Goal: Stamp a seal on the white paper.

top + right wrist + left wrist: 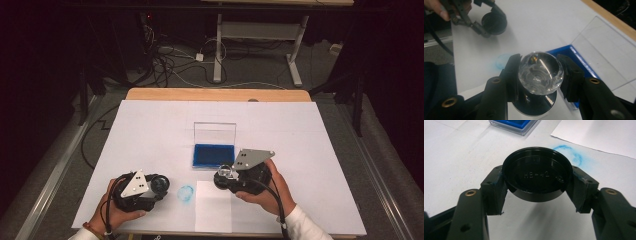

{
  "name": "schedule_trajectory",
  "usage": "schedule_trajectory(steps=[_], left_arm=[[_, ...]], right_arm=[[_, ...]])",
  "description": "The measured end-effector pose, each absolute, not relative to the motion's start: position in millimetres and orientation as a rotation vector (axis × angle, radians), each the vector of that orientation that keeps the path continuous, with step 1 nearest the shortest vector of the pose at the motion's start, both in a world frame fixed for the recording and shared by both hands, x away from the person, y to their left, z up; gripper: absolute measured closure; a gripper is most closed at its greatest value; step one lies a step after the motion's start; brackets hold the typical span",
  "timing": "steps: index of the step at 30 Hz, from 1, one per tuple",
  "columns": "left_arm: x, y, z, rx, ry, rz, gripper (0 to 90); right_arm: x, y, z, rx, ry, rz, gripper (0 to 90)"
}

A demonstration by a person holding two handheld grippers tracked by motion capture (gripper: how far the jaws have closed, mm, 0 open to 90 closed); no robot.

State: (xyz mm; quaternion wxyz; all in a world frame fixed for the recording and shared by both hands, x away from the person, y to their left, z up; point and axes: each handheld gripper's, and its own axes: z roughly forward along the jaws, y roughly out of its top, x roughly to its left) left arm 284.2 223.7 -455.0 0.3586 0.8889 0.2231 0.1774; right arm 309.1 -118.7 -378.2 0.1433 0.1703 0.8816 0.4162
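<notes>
Left tongs (537, 192) clamp a round black cap (537, 173), hollow side up, above the white worktop (456, 157). Blue ink smear (574, 155) just beyond; blue tray (511, 124) farther off.

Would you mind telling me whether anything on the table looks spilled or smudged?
Yes: a smudged blue ring stains the white table cover between the two grippers, beside the paper sheet. It matches the blue ink pad.

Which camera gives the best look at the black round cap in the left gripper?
The left gripper view: the black cap sits large between the jaws, with raised lettering on its face visible. The high view shows it small and dark at the left gripper. The right gripper view shows it far off at top left, held by that gripper.
</notes>
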Motion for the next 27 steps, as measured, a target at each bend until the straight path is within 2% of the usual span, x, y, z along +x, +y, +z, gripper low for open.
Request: schedule_trajectory(steps=[27], left_arm=[[284.1,224.5,-455.0,2.301,0.573,0.462,36.5]], right_arm=[[292.8,-89.4,-417.1,0.4,2.666,1.107,56.8]])
